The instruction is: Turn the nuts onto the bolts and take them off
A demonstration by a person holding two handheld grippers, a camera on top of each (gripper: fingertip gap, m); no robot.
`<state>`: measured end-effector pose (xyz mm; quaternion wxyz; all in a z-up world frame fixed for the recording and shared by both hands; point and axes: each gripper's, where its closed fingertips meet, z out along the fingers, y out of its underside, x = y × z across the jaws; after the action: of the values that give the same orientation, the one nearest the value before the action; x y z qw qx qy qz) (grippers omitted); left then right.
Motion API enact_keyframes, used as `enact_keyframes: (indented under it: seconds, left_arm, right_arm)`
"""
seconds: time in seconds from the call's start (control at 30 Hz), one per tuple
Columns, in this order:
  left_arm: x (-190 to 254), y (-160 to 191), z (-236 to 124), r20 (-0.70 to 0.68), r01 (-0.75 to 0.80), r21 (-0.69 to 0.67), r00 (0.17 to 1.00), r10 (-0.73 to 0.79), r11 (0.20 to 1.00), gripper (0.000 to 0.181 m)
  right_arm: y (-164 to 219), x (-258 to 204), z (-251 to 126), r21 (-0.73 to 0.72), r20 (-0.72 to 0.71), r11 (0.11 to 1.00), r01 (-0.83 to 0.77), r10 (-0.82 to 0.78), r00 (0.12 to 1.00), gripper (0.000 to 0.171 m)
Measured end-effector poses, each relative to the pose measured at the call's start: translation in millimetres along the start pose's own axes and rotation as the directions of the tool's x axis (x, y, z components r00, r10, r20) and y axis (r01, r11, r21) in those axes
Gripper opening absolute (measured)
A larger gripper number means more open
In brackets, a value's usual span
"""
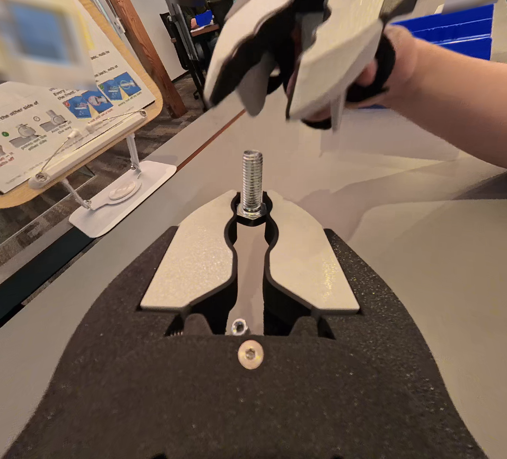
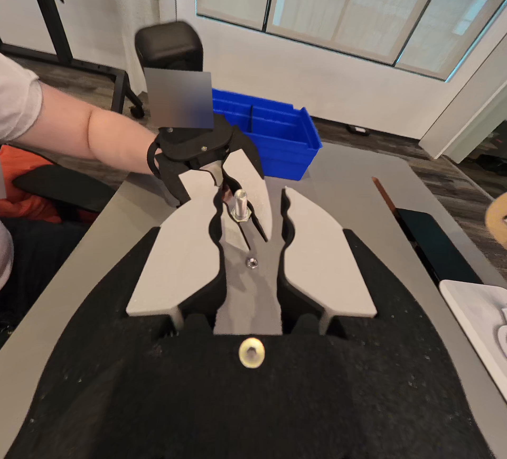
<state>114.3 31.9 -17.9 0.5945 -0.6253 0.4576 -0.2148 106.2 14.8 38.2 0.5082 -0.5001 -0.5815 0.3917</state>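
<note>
On the grey surface, the left tool stands clamped on the head of an upright bolt. The right tool, its fingers apart and empty, hovers above the bolt. A loose nut lies just before the bolt, between those fingers. The step looks like fetching the nut: the right tool must lower and close on it.

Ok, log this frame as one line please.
left gripper: shut on bolt, upright | right gripper: open, above | nut: loose on table | phase: nut off bolt
</note>
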Motion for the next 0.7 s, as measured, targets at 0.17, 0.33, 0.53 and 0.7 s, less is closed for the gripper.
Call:
enact_keyframes:
  seconds: [0.17,0.33,0.53,0.7]
  left_arm:
    - [-25,13,-37,0.088,0.039,-0.046,0.996,-0.035,0.998,0.015]
    - [-44,17,-78,0.144,0.095,-0.085,0.986,-0.082,0.992,0.015]
    - [-40,23,-106,0.157,0.101,-0.134,0.984,-0.080,0.986,0.015]
    - [-35,26,-115,0.166,0.088,-0.149,0.984,-0.063,0.985,0.015]
  right_arm:
    - [48,11,-19,-0.142,0.020,0.989,-0.031,0.034,0.999,0.024]
    - [128,-15,37,-0.369,0.196,0.928,0.054,0.021,0.980,0.026]
    - [175,-10,92,-0.481,0.278,0.855,0.193,-0.060,0.959,0.026]
    - [186,-2,99,-0.545,0.255,0.835,0.069,0.087,0.963,0.027]
